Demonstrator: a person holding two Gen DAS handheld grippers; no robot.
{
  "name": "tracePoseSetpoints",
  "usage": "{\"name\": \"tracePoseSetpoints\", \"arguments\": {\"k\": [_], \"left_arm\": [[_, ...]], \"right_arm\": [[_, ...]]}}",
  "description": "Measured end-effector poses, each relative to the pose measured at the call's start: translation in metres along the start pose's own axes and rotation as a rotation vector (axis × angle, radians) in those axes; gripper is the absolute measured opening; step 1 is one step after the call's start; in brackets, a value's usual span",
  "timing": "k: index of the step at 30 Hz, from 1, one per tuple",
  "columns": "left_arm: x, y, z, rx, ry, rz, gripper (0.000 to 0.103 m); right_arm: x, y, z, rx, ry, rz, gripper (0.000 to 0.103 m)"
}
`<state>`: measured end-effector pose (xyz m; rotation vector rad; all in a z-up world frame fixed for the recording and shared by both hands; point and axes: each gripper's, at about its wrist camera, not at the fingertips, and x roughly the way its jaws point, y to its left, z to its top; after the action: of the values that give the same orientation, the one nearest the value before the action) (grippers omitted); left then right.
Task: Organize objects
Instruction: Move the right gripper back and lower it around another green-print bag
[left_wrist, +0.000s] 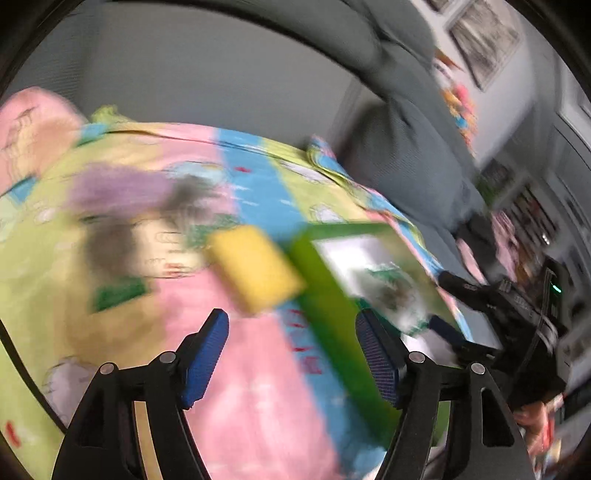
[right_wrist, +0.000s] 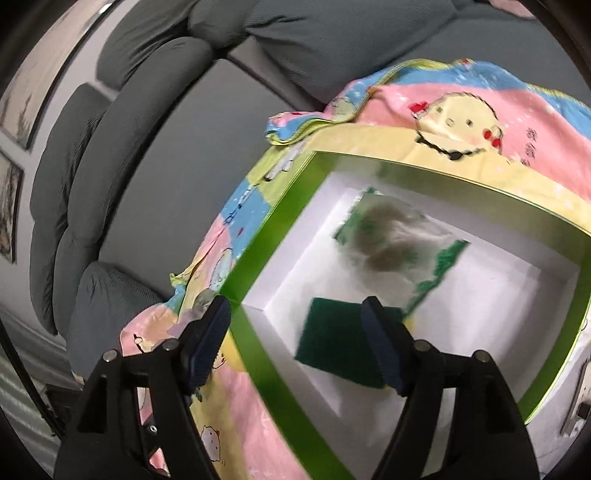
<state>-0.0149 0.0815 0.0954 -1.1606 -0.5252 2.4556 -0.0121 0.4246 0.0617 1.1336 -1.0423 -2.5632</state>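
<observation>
Both tools gape empty: left tool (left_wrist: 291, 354), right tool (right_wrist: 295, 345) over the green box (right_wrist: 258, 347). Inside lie a scouring pad (right_wrist: 332, 339) and packet (right_wrist: 395, 236); the yellow sponge (left_wrist: 255, 269), at twelve o'clock from the left tool, waits.

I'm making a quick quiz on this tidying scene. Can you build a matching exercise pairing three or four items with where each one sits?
Things:
1. yellow sponge
2. dark green scouring pad
3. clear packet with green edge
4. green box

Places:
A. on the patterned sheet, beside the box
B. inside the box, nearest the right gripper
C. inside the box, further back
D. standing on the sheet

Pairs: 1-A, 2-B, 3-C, 4-D
</observation>
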Motion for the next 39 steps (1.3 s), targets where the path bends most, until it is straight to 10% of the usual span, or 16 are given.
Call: {"name": "tracePoseSetpoints", "arguments": {"k": [11,18,28,39], "left_arm": [[-0.055,0.137,-0.010,-0.371,-0.125,0.292,0.073],[-0.078,0.173,-0.017,-0.486,-0.151,0.282,0.073],[-0.090,0.196,-0.017,-0.549,-0.157,0.298,0.073],[-0.085,0.193,-0.017,-0.528,-0.125,0.310,0.073]], "right_arm": [[0.004,0.100,-0.042,-0.297,-0.004,0.129,0.096],[0.042,0.169,-0.087,-0.505,0.114,0.170,0.097],[0.156,0.244,-0.132,-0.736,0.304,-0.003,0.092],[0.212,0.231,-0.149,-0.767,0.352,-0.107,0.079]]}}
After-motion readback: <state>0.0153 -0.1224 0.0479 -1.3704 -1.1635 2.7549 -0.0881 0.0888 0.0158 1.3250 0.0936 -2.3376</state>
